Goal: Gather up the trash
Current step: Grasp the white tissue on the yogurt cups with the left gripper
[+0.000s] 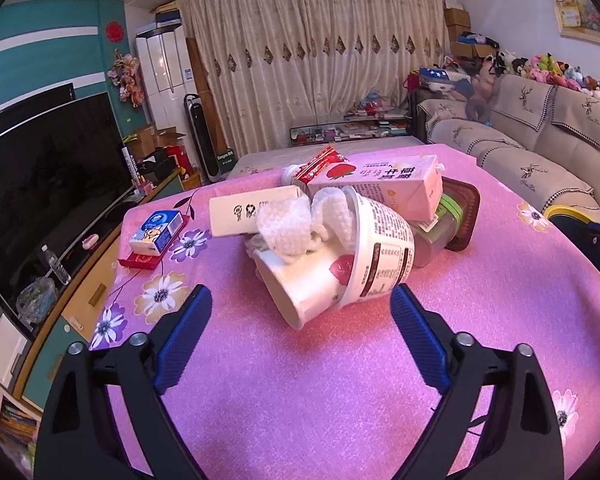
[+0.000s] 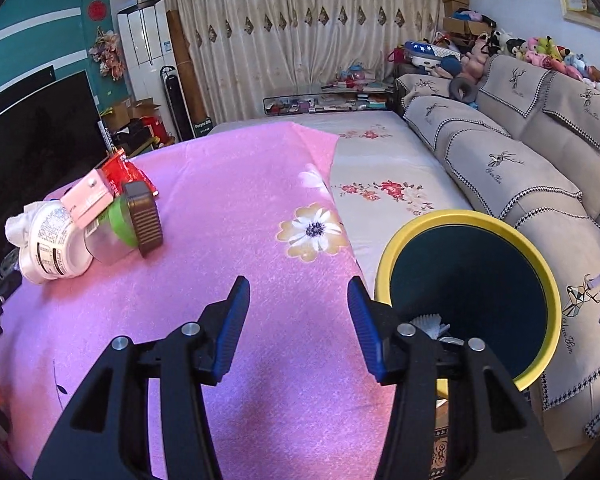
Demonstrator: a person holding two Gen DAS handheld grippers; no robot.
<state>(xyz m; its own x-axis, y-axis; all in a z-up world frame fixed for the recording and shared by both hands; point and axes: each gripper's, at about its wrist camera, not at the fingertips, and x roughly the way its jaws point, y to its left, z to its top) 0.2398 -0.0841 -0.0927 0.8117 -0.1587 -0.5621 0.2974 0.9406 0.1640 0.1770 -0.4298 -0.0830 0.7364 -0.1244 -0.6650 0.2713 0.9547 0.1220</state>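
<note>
Half the bin (image 2: 548,280) cut off, contents dim, carton (image 1: 376,184) partly buried

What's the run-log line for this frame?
left claw: open, facing white cup | right claw: open, empty | bin: some trash inside | pile: on table

Bare pink cloth (image 2: 236,184) lies between trash pile (image 1: 340,232) and bin (image 2: 472,296).

home living room, sofa (image 2: 540,152), television (image 1: 48,168), curtains (image 1: 320,52)
</note>
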